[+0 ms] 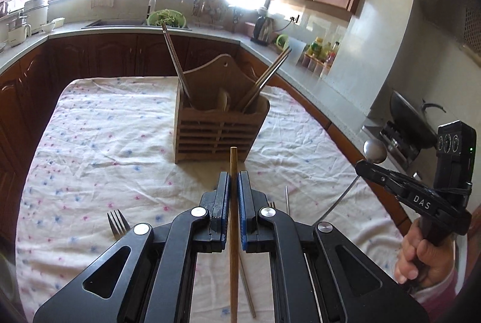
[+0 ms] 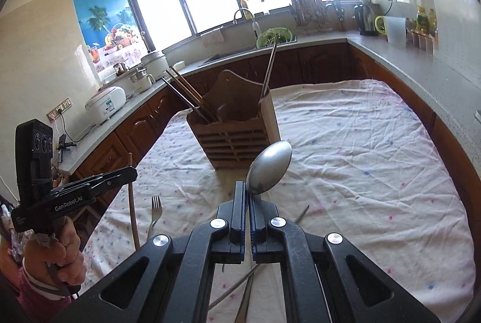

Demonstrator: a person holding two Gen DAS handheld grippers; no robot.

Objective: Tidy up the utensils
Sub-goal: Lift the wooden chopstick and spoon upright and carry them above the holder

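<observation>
**Carrying a chopstick and a spoon toward the wooden caddy**

Holding one utensil in each gripper, the person faces the wooden caddy (image 1: pixel 221 124) that stands at the middle of the cloth-covered counter (image 1: pixel 90 142). The left gripper (image 1: pixel 234 181) has its fingers pinched on a wooden chopstick (image 1: pixel 233 160), whose long axis runs straight along the fingers, tip pointing forward at the caddy's slatted near wall. The right gripper (image 2: pixel 249 196) has its fingers pressed tight on the neck of a metal spoon (image 2: pixel 269 169), bowl forward and raised, tilted a little to the right.

The caddy lies dead ahead of both grippers and a little below them. From the left wrist view the chopstick tip sits just short of the caddy's near face; from the right wrist view the spoon bowl overlaps its lower right corner. Which hand is nearer I cannot say for sure. Chopsticks already lean out of the left and right compartments. I'd judge each utensil must tip handle-down or tip-down over the rim before release.

On the cloth, near the person, remain a fork (image 1: pixel 117 222) and some loose chopsticks (image 1: pixel 248 290).
</observation>
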